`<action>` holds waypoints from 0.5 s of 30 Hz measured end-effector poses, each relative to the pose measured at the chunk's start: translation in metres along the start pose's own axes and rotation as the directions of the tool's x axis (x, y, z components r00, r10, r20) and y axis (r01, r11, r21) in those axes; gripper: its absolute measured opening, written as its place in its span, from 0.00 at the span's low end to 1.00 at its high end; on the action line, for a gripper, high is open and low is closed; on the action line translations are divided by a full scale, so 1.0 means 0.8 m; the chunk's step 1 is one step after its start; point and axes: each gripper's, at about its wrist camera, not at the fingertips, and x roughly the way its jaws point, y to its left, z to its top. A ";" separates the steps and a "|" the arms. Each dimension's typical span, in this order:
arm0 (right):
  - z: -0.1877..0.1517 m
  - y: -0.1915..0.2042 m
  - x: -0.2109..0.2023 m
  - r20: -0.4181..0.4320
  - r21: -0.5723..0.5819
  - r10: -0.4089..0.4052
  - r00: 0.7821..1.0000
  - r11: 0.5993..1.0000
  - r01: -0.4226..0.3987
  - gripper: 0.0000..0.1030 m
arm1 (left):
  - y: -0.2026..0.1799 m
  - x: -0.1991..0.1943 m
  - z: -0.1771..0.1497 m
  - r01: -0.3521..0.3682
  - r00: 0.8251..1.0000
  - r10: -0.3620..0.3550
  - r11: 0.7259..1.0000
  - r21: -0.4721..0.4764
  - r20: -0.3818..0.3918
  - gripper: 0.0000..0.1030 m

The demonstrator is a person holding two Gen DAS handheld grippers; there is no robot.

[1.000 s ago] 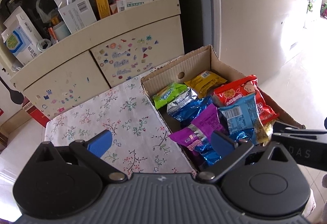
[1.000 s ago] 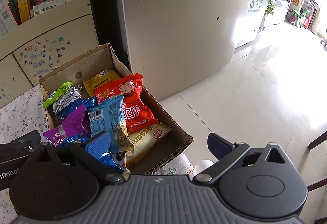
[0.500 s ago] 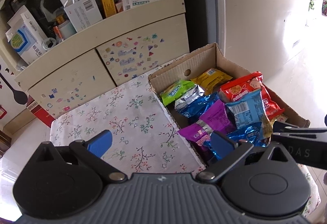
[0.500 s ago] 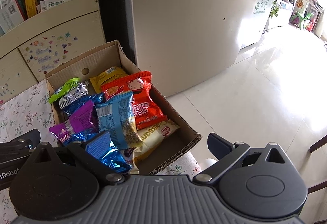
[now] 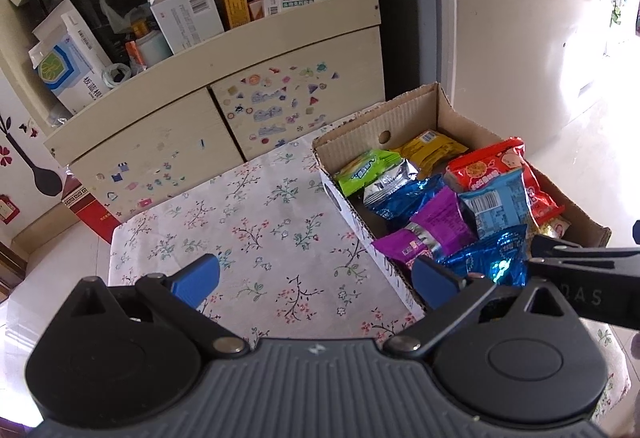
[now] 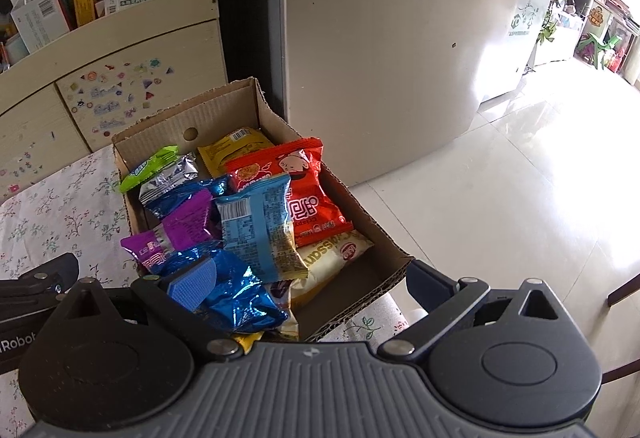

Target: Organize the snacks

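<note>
A cardboard box (image 5: 404,118) (image 6: 224,110) sits at the right end of a small table with a floral cloth (image 5: 256,222). It holds several snack packets: green (image 5: 366,168), yellow (image 5: 434,150), red (image 6: 304,198), light blue (image 6: 258,226), purple (image 5: 434,228), shiny blue (image 6: 236,294) and a cream croissant pack (image 6: 332,258). My left gripper (image 5: 316,280) is open and empty over the cloth, just left of the box. My right gripper (image 6: 312,280) is open and empty above the box's near end.
A cream cabinet (image 5: 200,118) with stickers and a cluttered shelf stands behind the table. A large white appliance (image 6: 380,58) stands right of the box. Glossy tiled floor (image 6: 520,178) lies to the right. A red box (image 5: 86,212) sits on the floor at left.
Both grippers have drawn back and up from the box, so it appears smaller and farther. Both stay open and empty. The snacks have not moved.
</note>
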 end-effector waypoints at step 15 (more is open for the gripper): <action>-0.016 0.033 -0.027 0.037 -0.052 0.064 0.997 0.997 -0.062 1.00 | 0.041 -0.036 -0.037 0.009 0.999 -0.009 1.000 -0.029 0.031 0.99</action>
